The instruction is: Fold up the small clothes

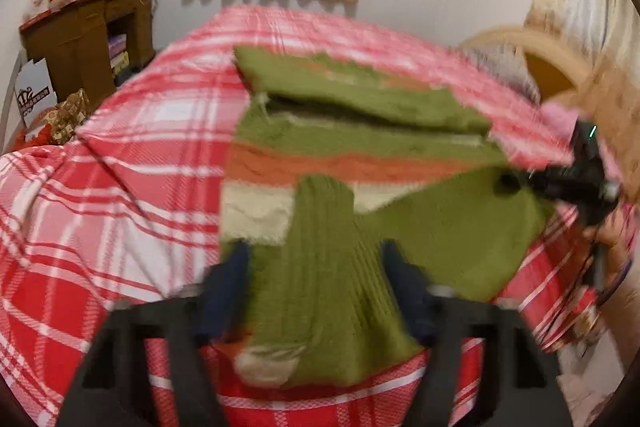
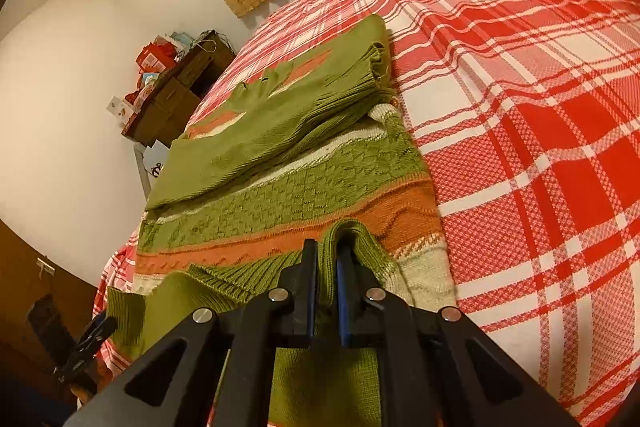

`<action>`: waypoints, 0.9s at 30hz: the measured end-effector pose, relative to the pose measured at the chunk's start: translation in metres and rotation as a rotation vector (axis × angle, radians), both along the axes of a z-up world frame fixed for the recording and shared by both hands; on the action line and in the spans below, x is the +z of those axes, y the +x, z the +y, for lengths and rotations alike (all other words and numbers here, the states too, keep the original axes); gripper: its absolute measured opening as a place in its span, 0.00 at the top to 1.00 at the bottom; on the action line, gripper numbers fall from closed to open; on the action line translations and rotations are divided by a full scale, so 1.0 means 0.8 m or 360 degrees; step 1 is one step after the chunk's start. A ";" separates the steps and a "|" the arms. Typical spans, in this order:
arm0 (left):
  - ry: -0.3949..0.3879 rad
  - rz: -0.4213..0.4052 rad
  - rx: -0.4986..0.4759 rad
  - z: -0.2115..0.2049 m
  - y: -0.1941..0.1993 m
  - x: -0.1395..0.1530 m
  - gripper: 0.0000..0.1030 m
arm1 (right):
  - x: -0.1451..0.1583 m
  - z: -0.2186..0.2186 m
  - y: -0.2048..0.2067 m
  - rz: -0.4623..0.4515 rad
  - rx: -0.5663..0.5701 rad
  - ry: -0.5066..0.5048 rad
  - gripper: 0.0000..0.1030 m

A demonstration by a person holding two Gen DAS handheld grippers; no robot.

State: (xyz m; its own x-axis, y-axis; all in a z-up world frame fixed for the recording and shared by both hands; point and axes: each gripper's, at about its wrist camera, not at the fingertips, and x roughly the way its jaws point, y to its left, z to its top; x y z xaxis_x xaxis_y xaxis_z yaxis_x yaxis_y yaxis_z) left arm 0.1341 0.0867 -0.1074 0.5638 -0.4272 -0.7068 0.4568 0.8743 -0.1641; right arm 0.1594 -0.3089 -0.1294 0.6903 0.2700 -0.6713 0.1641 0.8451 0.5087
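Currently, in the left wrist view, the left tool (image 1: 314, 267) stands with its jaws wide apart and nothing between them pinched; a ribbed green sleeve (image 1: 324, 267) of the sweater (image 1: 360, 147) runs through the gap, its long axis pointing straight ahead from the tool toward the body of the garment. The sweater lies on the bed (image 1: 120, 187), covered in red plaid, directly ahead of this tool, with the far sleeve already folded across its top. The frame is blurred, so finer contact cannot be judged. The right tool (image 1: 580, 183) shows at the right edge, touching the sweater's right side. In the right wrist view, the right tool (image 2: 326, 263) is closed tight on a fold of green ribbed knit (image 2: 348, 231) at the near edge of the sweater (image 2: 288, 195), whose striped body extends ahead and to the left, lying flat on the bed (image 2: 520, 147). The left tool (image 2: 90, 343) appears small at lower left. Judgement: the right tool alone holds cloth, so the fold turns on carrying that edge forward along the garment's length.
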 end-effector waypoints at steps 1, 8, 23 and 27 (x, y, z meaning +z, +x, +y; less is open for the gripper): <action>0.0056 0.0020 0.0007 -0.006 0.000 -0.006 0.72 | 0.000 -0.001 0.000 0.0000 0.0006 0.0004 0.92; 0.0002 0.0066 0.0110 0.003 -0.002 -0.008 0.89 | 0.006 -0.030 -0.008 -0.0032 -0.0016 0.0315 0.59; -0.0002 0.0056 0.0118 -0.002 0.009 -0.011 0.74 | 0.052 0.036 -0.008 -0.0155 0.0334 -0.0483 0.28; -0.0010 0.0058 0.0092 -0.007 0.008 -0.009 0.58 | 0.010 0.068 0.027 0.0015 0.0466 -0.0731 0.28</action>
State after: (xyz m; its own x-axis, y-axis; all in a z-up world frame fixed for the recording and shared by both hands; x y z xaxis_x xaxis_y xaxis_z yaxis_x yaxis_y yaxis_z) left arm 0.1408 0.0813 -0.1150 0.5614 -0.3993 -0.7248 0.3992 0.8979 -0.1855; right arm 0.1806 -0.2546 -0.1211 0.6234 0.1274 -0.7714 -0.1087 0.9912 0.0758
